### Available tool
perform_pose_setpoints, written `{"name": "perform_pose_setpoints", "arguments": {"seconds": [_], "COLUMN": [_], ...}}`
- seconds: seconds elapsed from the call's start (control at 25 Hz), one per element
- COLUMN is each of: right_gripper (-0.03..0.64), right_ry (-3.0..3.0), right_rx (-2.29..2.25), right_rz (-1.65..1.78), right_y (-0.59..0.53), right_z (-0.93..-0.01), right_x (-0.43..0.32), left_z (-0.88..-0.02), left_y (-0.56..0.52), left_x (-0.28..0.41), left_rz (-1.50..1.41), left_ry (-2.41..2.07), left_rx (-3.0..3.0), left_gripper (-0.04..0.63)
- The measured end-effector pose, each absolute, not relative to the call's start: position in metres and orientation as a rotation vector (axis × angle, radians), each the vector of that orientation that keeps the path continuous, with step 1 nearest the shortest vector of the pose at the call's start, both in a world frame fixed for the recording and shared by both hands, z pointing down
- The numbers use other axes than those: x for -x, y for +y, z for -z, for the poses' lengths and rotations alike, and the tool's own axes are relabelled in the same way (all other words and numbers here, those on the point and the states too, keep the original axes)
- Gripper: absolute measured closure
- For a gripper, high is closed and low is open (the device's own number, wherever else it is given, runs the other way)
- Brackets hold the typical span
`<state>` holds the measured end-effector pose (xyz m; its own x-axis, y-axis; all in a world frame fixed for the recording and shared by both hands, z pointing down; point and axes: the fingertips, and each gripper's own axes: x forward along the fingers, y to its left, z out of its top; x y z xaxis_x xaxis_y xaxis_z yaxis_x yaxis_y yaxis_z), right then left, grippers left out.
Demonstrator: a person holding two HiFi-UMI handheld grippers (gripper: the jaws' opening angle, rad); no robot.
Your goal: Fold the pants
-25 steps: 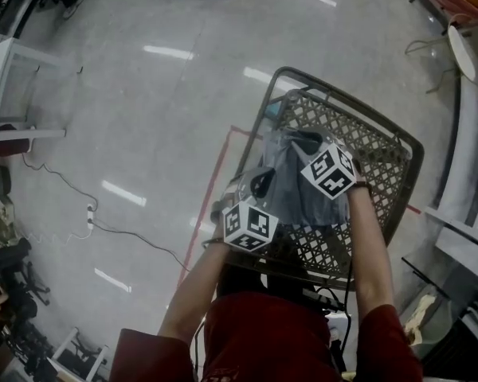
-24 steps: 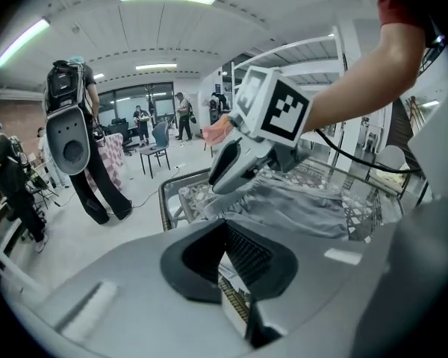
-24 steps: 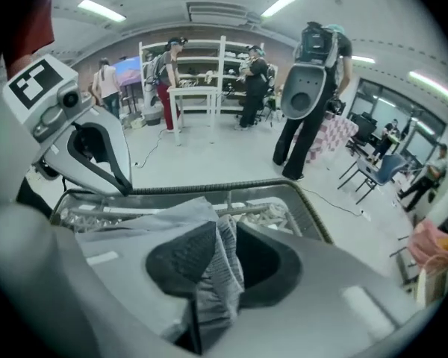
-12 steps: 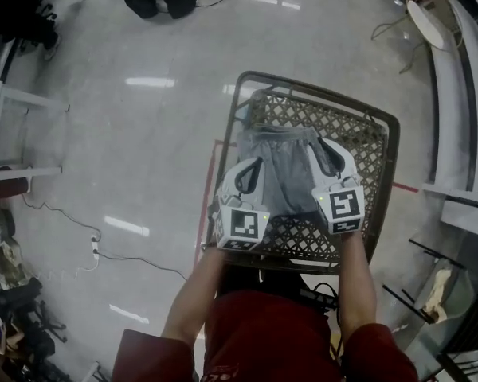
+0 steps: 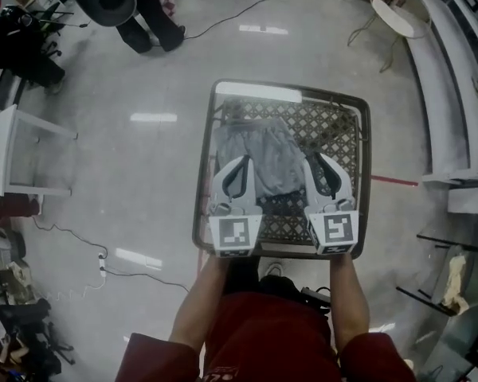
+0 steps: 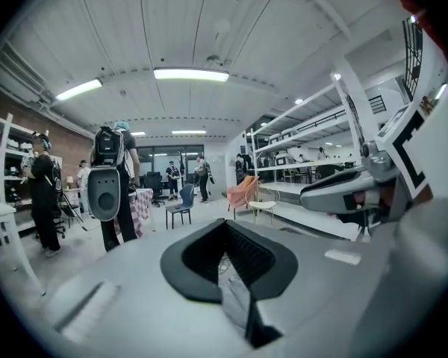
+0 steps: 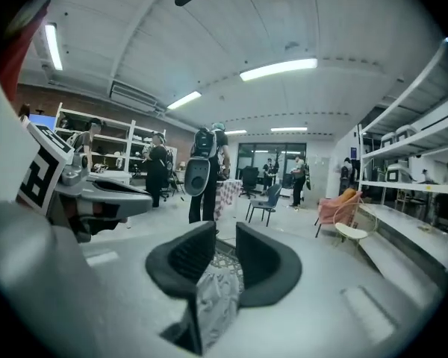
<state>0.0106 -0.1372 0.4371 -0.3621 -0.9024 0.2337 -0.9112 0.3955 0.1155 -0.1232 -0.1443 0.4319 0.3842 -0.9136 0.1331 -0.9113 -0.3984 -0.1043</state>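
Pose: both forearms (image 5: 193, 297) reach straight out from the red-sleeved body, roughly parallel. The left gripper (image 5: 244, 162) and right gripper (image 5: 312, 159) are side by side, near level, pointing away from the person. They are over the near half of a metal mesh table (image 5: 334, 130). Each gripper's camera sees the other one at the edge of its frame.

Left jaws: closed right down, with a thin edge of grey cloth pinched between the pads and hanging below them.

Right jaws: partly apart, with a thicker wad of the same grey cloth clamped in the gap and hanging below the pads.

Pants (image 5: 264, 156): grey, strung between the two grippers by one edge. The rest spreads away from the person over the mesh. I can't tell whether the far end rests on the table or hangs just above it.

Markings: the left marker cube (image 5: 235, 235) and the right marker cube (image 5: 333, 231) sit nearest the person, each showing a black-and-white square code pattern on a white face. One face of a cube also shows at the edge of each gripper view.

Background: a standing person carrying a grey pack (image 6: 104, 189) is ahead on the glossy floor. There's a pink chair (image 7: 339, 204) further back, a white side table (image 5: 16, 153) off to the left, and a cable (image 5: 68, 233) on the floor.
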Motion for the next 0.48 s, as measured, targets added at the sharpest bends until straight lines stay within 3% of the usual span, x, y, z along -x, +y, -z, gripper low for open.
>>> {"name": "perform_pose_setpoints", "arguments": {"seconds": [0.48], "right_gripper": [0.543], "right_ry": [-2.511], "right_rx": [-1.823], "right_rz": [-0.046], "right_y": [0.007], "right_z": [-0.362], "right_x": [-0.082], "left_z": [-0.34], "left_y": [0.014], "left_x": [0.088], "left_rz": [0.083], "left_ry": [1.791], "left_rx": [2.427], "left_gripper": [0.591]}}
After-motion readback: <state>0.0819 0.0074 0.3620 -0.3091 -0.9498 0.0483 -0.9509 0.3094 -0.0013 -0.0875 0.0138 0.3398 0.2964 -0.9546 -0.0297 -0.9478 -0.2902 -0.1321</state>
